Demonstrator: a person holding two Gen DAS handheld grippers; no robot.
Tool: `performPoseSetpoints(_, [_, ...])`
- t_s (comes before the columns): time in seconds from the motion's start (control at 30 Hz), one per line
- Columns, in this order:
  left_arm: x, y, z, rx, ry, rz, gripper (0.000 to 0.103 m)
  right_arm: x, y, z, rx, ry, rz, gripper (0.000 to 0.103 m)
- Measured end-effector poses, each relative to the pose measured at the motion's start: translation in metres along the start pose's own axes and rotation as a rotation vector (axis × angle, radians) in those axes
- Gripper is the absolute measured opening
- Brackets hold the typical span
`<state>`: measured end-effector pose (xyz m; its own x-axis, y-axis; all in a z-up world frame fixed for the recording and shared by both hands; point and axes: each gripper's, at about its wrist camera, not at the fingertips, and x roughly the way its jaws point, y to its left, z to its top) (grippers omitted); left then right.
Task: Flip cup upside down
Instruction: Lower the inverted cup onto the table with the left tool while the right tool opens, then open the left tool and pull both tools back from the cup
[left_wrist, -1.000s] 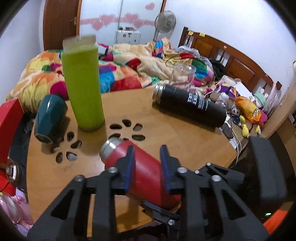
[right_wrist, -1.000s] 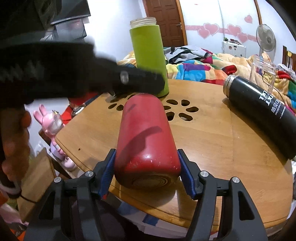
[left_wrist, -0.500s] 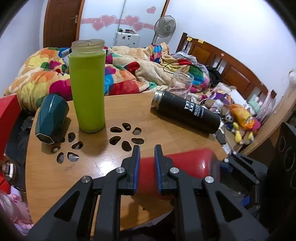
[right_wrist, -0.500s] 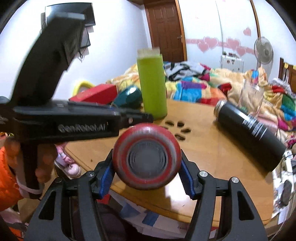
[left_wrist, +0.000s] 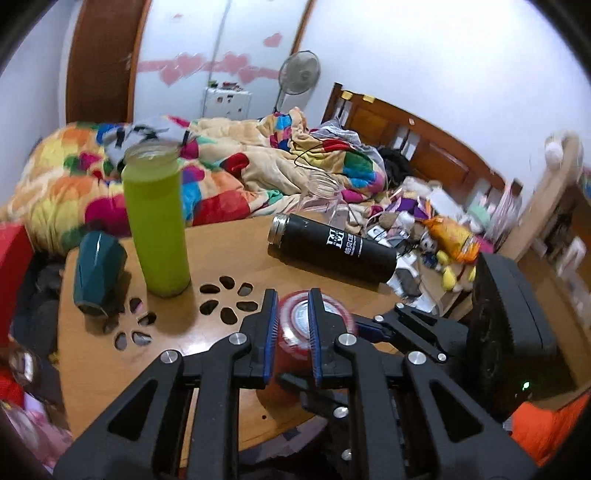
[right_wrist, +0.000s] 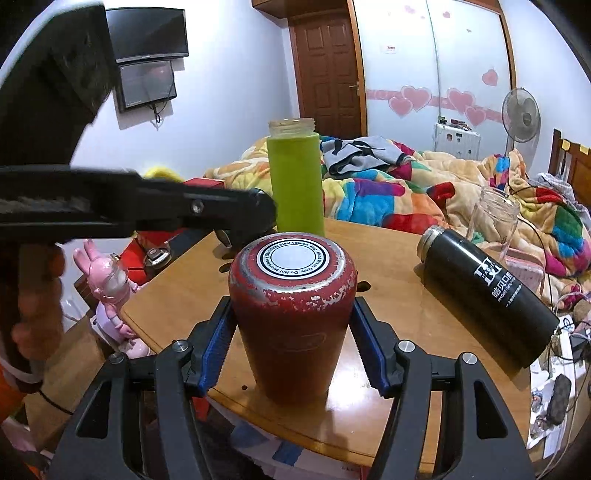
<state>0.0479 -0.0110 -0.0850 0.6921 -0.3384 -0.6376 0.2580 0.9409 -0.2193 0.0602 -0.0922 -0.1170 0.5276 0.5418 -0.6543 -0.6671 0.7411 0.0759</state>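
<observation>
Red cup (right_wrist: 293, 317) stands upside down on the near edge of the round wooden counter (right_wrist: 406, 295), its base up, with a white round sticker ringed in black print on the worn metal bottom; paint is chipped around the shoulder. Right gripper (right_wrist: 293, 350): jaws set on either side of the cup's lower body, blue pads at its flanks, gripping it. Left gripper (left_wrist: 291, 332): jaws nearly together, a narrow gap between the blue pads, nothing between them; in its own view the red cup (left_wrist: 314, 328) shows blurred just beyond the tips. In the right wrist view the left gripper reaches in from the left, its tip close behind the cup's top; whether it touches I cannot tell. Green bottle (right_wrist: 295, 181) stands upright and uncapped at the far side of the counter, behind the cup. Black flask (right_wrist: 487, 291) lies on its side to the right, mouth toward the far left, white logo on its body. Clear glass jar (right_wrist: 493, 221) stands at the far right edge, behind the flask. Dark teal cup (left_wrist: 98, 275) lies tipped over at the left edge, near the green bottle. Flower-shaped cutouts (left_wrist: 225, 301) pierce the counter's middle. Bed with a bright patchwork blanket (left_wrist: 221, 173) lies beyond the counter.
</observation>
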Motion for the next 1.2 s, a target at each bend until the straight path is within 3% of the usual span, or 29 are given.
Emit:
performPoseSetpoints(0.07, [0.006,-0.008,-0.002,0.038,0.025,0.021,0.014,0.002,0.004,0.000,-0.021,-0.004,-0.005,0.059])
performPoseSetpoints(0.33, [0.010,-0.029,-0.014,0.152,-0.011,0.116,0.017,-0.001,0.014,-0.004,-0.070,0.002,-0.034,0.059])
performPoseSetpoints(0.53, [0.011,-0.026,-0.012,0.109,-0.001,0.092,0.017,-0.009,0.007,-0.001,-0.023,0.016,-0.018,0.065])
performPoseSetpoints(0.73, [-0.014,-0.026,-0.003,0.074,-0.060,0.104,0.017,-0.032,0.002,0.003,-0.009,0.007,-0.039,0.067])
performPoseSetpoints(0.83, [-0.033,-0.023,0.003,0.037,-0.092,0.113,0.027,-0.048,-0.001,0.006,0.006,-0.002,-0.064,0.068])
performPoseSetpoints(0.97, [-0.061,-0.022,0.008,0.001,-0.151,0.163,0.053,-0.076,-0.006,0.020,0.047,-0.042,-0.101,0.068])
performPoseSetpoints(1.2, [-0.116,-0.042,0.008,0.006,-0.293,0.237,0.086,-0.127,-0.010,0.052,0.118,-0.097,-0.111,0.069])
